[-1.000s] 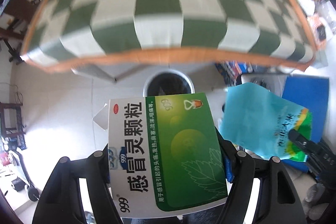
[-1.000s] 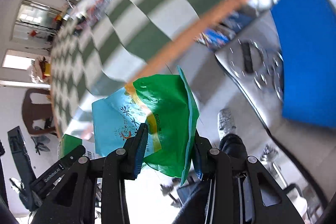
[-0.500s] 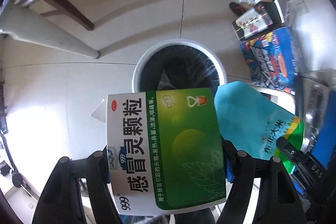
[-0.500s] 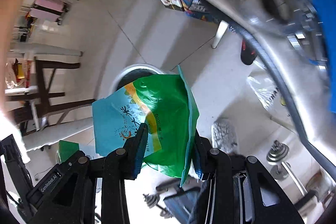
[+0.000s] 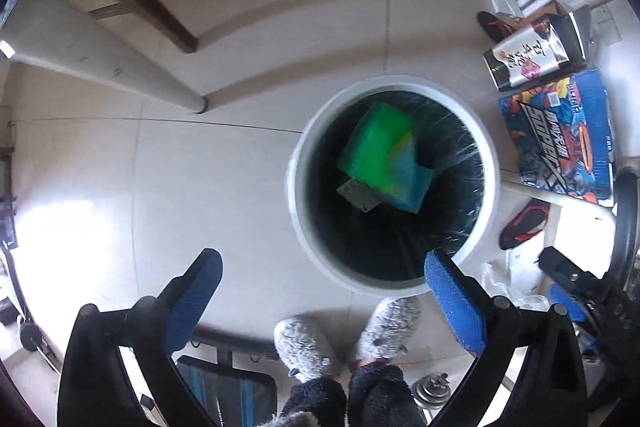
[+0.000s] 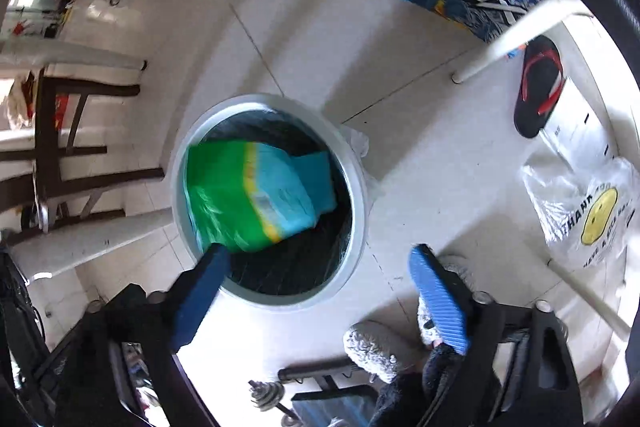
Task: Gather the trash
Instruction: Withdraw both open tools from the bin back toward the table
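Both grippers [image 5: 322,273] [image 6: 320,267] spread, empty | bag [image 6: 256,195] in bin [image 5: 298,195] ahead of my fingers | I'd check nothing snags the rim, then withdraw straight up.

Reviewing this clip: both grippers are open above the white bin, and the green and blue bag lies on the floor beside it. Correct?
Not quite. The green and blue bag is inside the white bin, not on the floor, as the right wrist view shows. The left gripper and right gripper are indeed open above it.

Black gripper [image 5: 320,279] arms, ribbed blue pads; seemingly fluffy grey slippers [image 5: 344,339]
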`<state>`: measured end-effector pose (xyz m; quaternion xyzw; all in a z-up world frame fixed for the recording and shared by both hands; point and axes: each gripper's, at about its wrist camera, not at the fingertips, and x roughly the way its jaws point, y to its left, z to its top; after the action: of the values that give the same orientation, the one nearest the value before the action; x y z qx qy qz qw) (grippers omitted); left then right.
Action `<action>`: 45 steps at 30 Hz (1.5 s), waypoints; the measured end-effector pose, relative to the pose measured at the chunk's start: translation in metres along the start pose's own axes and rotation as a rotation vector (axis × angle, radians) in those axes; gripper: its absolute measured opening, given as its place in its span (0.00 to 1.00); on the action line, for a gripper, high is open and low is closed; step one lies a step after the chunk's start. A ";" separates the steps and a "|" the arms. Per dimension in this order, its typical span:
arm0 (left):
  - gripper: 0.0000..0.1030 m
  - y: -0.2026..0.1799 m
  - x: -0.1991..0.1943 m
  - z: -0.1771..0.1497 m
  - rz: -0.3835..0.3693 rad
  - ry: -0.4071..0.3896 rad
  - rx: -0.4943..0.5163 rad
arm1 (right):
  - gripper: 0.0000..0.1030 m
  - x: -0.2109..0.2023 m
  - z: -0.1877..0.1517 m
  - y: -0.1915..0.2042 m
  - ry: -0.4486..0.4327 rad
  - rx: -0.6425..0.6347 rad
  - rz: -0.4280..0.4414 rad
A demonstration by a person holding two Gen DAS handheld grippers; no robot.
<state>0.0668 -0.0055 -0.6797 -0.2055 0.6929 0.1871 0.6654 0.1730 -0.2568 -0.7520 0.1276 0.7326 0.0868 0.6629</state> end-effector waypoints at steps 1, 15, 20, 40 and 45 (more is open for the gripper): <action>1.00 0.002 -0.002 -0.004 0.019 -0.002 0.000 | 0.99 -0.003 -0.003 0.002 -0.002 -0.021 -0.028; 1.00 0.014 -0.085 -0.057 0.119 -0.062 0.034 | 1.00 -0.084 -0.065 0.062 -0.117 -0.373 -0.239; 1.00 0.021 -0.130 -0.072 0.105 -0.082 0.019 | 1.00 -0.132 -0.090 0.079 -0.146 -0.425 -0.239; 1.00 0.028 -0.322 -0.131 0.056 -0.121 0.067 | 1.00 -0.353 -0.173 0.124 -0.165 -0.475 -0.213; 1.00 0.020 -0.365 -0.119 0.052 -0.156 0.085 | 1.00 -0.399 -0.173 0.137 -0.173 -0.443 -0.154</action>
<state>-0.0331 -0.0387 -0.3106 -0.1438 0.6515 0.1900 0.7202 0.0464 -0.2395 -0.3144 -0.0703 0.6436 0.1833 0.7398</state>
